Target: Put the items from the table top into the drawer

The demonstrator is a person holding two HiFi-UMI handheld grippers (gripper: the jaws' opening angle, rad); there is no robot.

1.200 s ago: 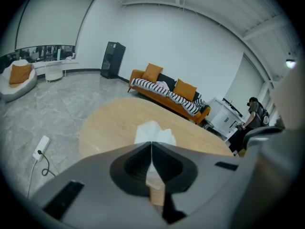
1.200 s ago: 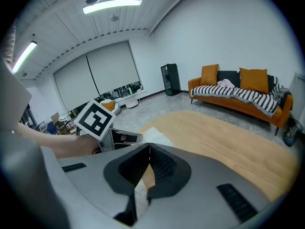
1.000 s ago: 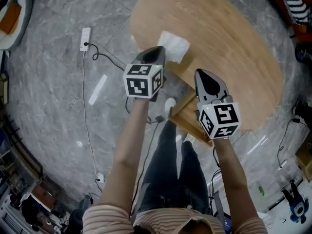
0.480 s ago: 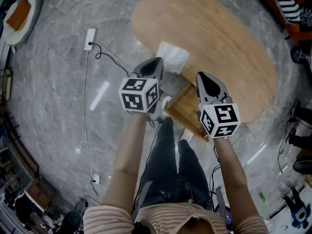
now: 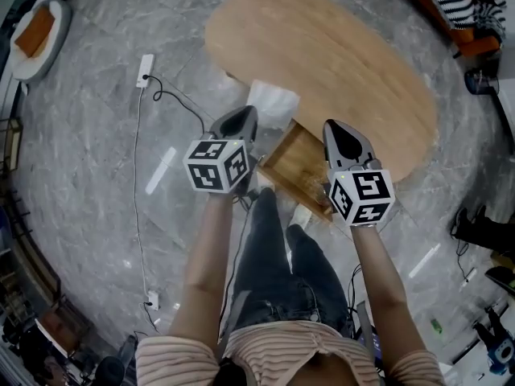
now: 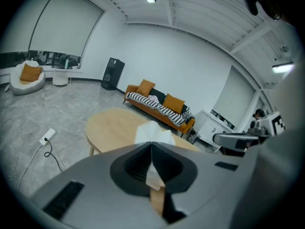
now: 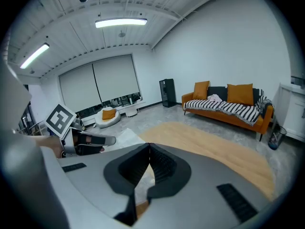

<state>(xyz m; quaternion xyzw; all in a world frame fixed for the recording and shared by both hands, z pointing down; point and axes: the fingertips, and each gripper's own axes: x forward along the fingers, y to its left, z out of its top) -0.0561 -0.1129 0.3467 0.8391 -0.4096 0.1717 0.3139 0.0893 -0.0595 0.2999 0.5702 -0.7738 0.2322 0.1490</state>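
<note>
The left tongs (image 5: 239, 117) and right tongs (image 5: 343, 129) are both pinched shut on nothing. The white tissue (image 5: 272, 103) lies on the desk (image 5: 346, 55) edge just ahead of the left tongs, and the drawer (image 5: 291, 161) stands open between the pair. The left tongs should probably spread before coming down on the tissue.

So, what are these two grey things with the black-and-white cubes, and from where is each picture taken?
A person holds a two-jaw gripper in each hand; the cubes are part of them. The head view looks down from the person's head; each gripper view looks along one gripper's jaws. The left gripper and the right gripper are both shut and hold nothing. Before them stands an oval wooden table with a white tissue at its near edge and an open drawer below it.
</note>
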